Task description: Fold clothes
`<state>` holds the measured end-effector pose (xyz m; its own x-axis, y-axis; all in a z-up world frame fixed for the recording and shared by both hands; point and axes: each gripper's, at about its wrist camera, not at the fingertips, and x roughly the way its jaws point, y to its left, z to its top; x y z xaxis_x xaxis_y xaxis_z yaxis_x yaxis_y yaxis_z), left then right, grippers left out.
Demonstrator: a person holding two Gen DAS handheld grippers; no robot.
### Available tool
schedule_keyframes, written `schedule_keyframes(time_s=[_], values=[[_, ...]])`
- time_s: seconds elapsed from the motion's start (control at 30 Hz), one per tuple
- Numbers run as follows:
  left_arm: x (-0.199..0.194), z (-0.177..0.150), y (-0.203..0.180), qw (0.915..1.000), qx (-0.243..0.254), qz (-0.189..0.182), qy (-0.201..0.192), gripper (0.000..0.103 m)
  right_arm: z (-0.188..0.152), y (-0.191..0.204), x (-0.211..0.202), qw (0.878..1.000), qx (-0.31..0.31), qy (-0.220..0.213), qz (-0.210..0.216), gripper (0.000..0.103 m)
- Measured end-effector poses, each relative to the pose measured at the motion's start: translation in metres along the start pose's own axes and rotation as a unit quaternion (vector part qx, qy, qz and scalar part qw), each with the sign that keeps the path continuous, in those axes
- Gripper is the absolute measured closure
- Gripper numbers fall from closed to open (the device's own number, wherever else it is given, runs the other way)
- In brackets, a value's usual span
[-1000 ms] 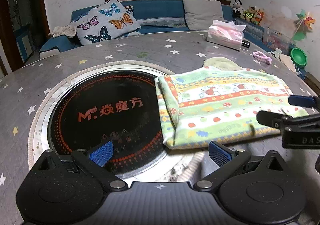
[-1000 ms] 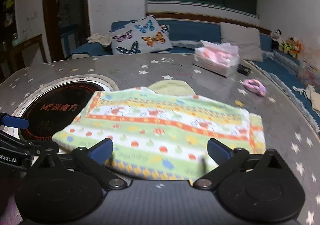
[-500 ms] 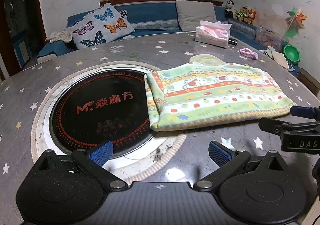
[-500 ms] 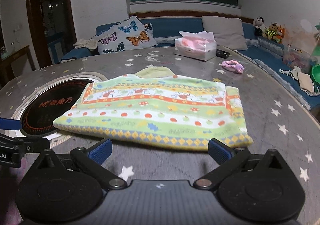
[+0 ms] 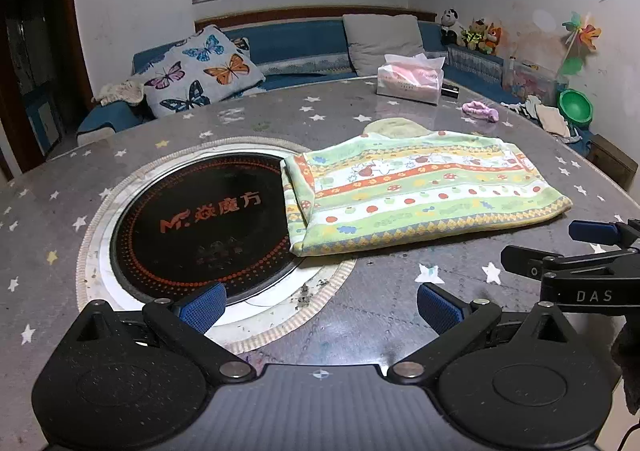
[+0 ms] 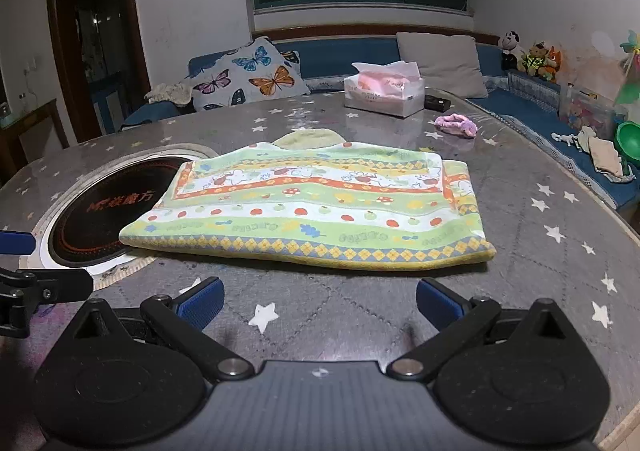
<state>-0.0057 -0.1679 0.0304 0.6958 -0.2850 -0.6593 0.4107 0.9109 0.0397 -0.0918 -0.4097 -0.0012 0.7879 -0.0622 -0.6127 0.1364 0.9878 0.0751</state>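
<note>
— Pink tissues fill the tissue box (image 6: 384, 95) at the table's far edge, one sheet sticking up from the slot. Any other container?

— A green bowl (image 5: 575, 106) off the table's right edge, on the blue bench; what it holds I cannot tell.

— And the garment?

— The folded garment (image 6: 312, 207), green and yellow with orange bands and apple prints, lies flat near the middle of the table (image 6: 540, 251). Its left end overlaps the rim of the round black cooktop (image 5: 192, 227) set into the table. A pale green flap pokes out from its far edge.

— Where are the grippers?

— The left gripper (image 5: 320, 305) hovers near the table's front edge, jaws spread wide, holding nothing, the garment well ahead and to its right. The right gripper (image 6: 318, 301) sits just short of the garment's near hem, also wide open and empty. Neither touches the cloth.

— Anything else on the table?

— A pink scrunchie (image 6: 457, 123) near the far right edge, beside the tissue box.
</note>
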Motion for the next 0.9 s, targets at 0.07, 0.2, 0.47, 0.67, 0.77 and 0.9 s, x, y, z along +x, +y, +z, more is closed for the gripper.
schedule_keyframes(time_s=[0.07, 0.2, 0.47, 0.67, 0.77, 0.9], values=[[-0.004, -0.001, -0.001, 1.0000, 0.001, 0.005, -0.003, 0.000, 0.000, 0.000, -0.002, 1.000, 0.001, -0.001, 0.000, 0.000], [-0.012, -0.002, -0.003, 0.9999, 0.005, 0.012, -0.009, 0.000, -0.002, -0.001, -0.004, 1.000, 0.002, -0.002, -0.001, 0.000], [-0.020, -0.001, -0.005, 0.9997, 0.013, 0.020, -0.011, 0.000, -0.006, -0.002, -0.005, 1.000, 0.007, 0.002, -0.005, 0.000], [-0.020, 0.000, -0.006, 0.9998, 0.011, 0.013, -0.010, 0.000, -0.005, 0.000, -0.005, 1.000, 0.006, 0.002, -0.004, 0.000], [-0.019, 0.000, -0.006, 0.9999, 0.010, 0.010, -0.009, 0.000, -0.005, 0.001, -0.003, 1.000, 0.006, 0.004, -0.004, 0.000], [-0.019, 0.001, -0.007, 0.9999, 0.010, 0.009, -0.008, 0.000, -0.006, 0.001, -0.001, 1.000, 0.007, 0.006, -0.003, 0.000]])
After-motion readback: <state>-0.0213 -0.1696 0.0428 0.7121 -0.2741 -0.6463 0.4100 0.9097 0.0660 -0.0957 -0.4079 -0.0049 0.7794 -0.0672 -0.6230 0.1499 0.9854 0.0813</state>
